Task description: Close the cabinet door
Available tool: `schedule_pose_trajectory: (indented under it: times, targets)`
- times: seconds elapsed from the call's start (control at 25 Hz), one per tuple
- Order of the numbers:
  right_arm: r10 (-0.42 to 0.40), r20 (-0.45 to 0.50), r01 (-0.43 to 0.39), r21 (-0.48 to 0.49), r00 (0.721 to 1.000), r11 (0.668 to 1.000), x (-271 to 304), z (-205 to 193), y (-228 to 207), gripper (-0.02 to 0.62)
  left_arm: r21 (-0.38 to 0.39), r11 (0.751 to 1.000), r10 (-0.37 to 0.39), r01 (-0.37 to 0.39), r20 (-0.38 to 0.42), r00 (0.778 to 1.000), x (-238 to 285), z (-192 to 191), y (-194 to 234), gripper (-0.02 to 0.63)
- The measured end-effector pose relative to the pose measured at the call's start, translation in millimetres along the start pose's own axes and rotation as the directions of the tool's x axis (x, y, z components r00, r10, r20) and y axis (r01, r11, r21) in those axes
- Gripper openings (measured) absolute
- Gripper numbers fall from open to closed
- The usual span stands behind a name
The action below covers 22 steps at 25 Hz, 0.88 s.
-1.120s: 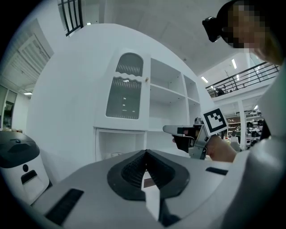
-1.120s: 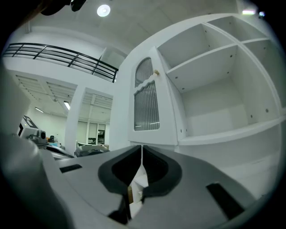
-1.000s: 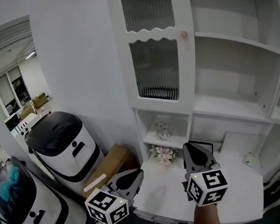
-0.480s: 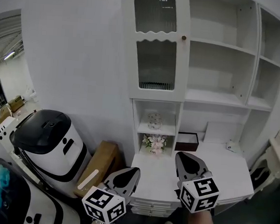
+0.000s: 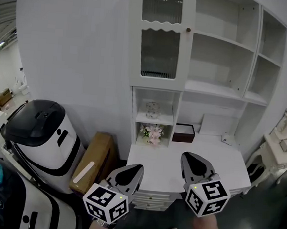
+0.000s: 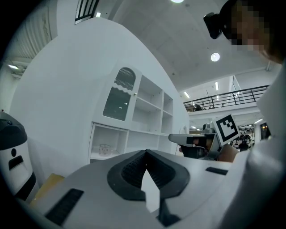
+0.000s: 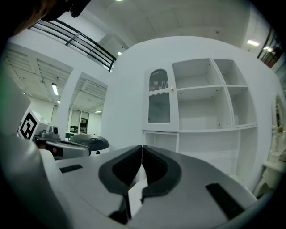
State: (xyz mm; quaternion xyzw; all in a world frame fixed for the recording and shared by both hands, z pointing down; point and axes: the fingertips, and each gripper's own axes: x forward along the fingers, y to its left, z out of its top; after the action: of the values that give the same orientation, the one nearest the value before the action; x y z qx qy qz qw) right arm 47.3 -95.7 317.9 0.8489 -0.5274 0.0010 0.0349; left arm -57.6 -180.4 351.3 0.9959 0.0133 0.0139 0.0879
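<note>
Left gripper (image 6: 145, 153): jaws pressed together, tips meeting, nothing between them; it hangs in the air before the desk edge, touching nothing

Right gripper (image 7: 141, 148): jaws together as well, pads flush along their length, empty; held level in front of the desktop (image 5: 165, 163), beside the left one and apart from it

Cabinet door (image 5: 161, 39): top left of the white cabinet (image 5: 219, 90), well above and beyond both grippers; it sits flush in its frame, with its small knob (image 5: 188, 29) at the right edge

Behind the door: fluted glass, with a dark ribbed thing (image 5: 154, 74) at the foot of the lower pane; what it is, I can't tell

Cubby under the door: a clear glass piece (image 5: 153, 109) up on the little shelf, pink flowers (image 5: 152, 132) in the space below it

On the desktop: a dark brown box (image 5: 184, 133) against the back, just right of the flowers, and a small white object (image 5: 225, 139) further right

Left of the cabinet: a cardboard box (image 5: 93, 162) leaning by its side, then a white machine with a black lid (image 5: 38, 133) out on the floor
</note>
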Motion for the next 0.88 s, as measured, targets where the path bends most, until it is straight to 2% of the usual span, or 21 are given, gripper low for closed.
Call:
schedule_pose_trajectory:
  times: [0.88]
  targets:
    - [-0.009,-0.012,0.01,0.055,1.0,0.998,6,-17,0,0.005,-0.004,1.0,-0.028,0.028,-0.047,0.998,9,-14,7,0.003]
